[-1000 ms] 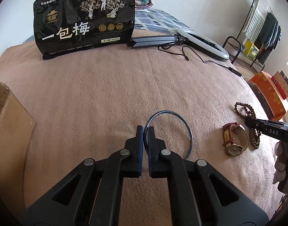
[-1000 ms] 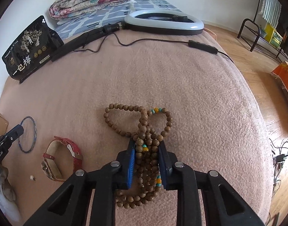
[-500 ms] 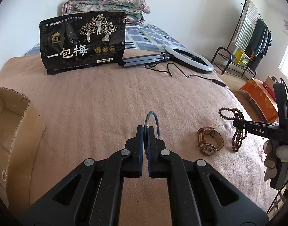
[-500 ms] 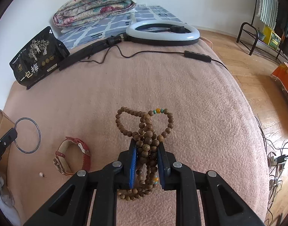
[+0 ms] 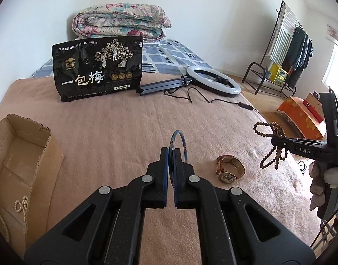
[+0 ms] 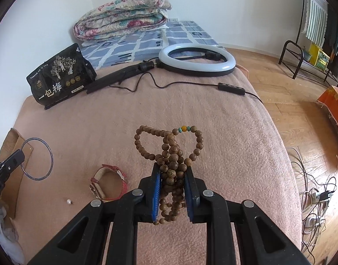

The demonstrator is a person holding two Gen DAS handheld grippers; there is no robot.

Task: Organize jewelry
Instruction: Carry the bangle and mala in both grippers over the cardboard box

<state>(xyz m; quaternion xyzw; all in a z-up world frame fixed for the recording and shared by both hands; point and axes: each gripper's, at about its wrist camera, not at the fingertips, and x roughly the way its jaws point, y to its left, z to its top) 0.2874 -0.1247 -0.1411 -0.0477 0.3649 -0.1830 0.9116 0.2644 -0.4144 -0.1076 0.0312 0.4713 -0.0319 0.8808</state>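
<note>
The left gripper point(image 5: 171, 154) has its fingers pressed together on the thin bangle point(image 5: 179, 145), a stiff, light and rather slippery ring gripped at its lower rim, and the right gripper point(image 6: 172, 181) is clamped on the wooden bead string point(image 6: 169, 150), which is soft and hangs in loops on both sides, so it may swing or snag. Both are held above the bed point(image 5: 116, 132). The cardboard box point(image 5: 21, 154) stands open at 9 o'clock of the left gripper with pearls inside, the watch point(image 6: 109, 183) lies near 3 o'clock, and the way to the box looks free.
</note>
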